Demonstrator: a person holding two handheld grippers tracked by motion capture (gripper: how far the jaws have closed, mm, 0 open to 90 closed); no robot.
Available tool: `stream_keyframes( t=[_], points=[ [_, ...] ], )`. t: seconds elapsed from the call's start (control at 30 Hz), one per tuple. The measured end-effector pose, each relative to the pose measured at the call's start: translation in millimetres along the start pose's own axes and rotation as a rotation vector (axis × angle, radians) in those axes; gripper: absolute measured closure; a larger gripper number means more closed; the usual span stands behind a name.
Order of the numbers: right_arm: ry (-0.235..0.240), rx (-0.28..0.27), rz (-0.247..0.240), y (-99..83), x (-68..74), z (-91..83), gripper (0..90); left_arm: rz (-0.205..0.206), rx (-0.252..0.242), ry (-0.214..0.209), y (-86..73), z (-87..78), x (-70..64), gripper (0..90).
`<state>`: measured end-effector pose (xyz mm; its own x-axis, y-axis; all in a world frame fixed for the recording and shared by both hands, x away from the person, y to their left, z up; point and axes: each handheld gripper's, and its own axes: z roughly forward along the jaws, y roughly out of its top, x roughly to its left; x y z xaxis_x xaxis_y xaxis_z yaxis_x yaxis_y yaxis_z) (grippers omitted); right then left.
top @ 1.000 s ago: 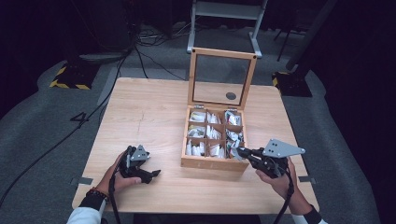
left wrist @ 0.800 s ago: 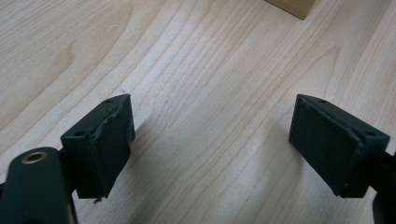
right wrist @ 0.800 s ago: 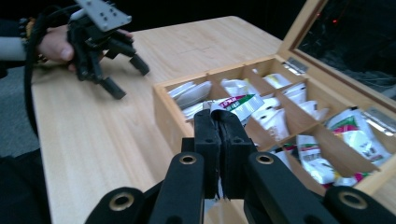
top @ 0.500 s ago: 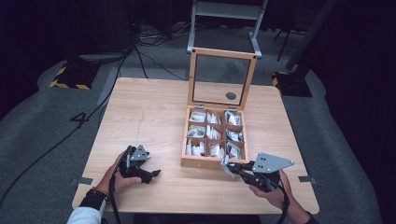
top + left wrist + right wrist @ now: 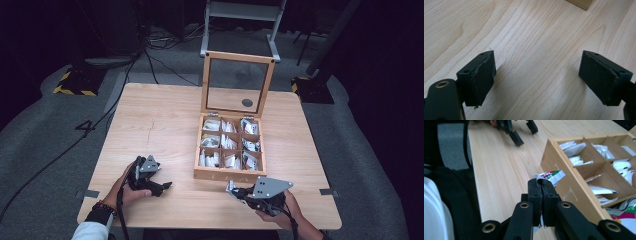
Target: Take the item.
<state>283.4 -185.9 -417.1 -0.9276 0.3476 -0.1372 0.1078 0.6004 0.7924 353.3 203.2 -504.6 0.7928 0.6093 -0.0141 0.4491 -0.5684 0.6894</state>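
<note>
Sachet (image 5: 550,176) print in red and green is showing, but we are finding no word on it readable. Half a second back our right gripper (image 5: 235,190) was already in front of the wooden box (image 5: 227,174); a second back it was hovering at the box's front right compartment. Now its jaws are clamping tight on the sachet, just before the box's front wall. Left of the box, we are holding our left gripper (image 5: 162,187) wide apart over the table (image 5: 160,120), gripping nothing.
</note>
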Motion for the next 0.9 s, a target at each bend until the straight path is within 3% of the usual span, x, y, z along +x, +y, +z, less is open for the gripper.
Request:
stream_keyframes(
  t=[0.43,0.9],
  points=[
    [-0.008,0.084,-0.010,-17.1,-2.2,29.1,86.6,0.000,0.000,0.000,0.1,0.1,0.0,14.7],
    [0.032,0.096,0.025,-27.4,-2.6,45.5,83.0,0.000,0.000,0.000,0.2,0.2,0.1,14.6]
  ],
)
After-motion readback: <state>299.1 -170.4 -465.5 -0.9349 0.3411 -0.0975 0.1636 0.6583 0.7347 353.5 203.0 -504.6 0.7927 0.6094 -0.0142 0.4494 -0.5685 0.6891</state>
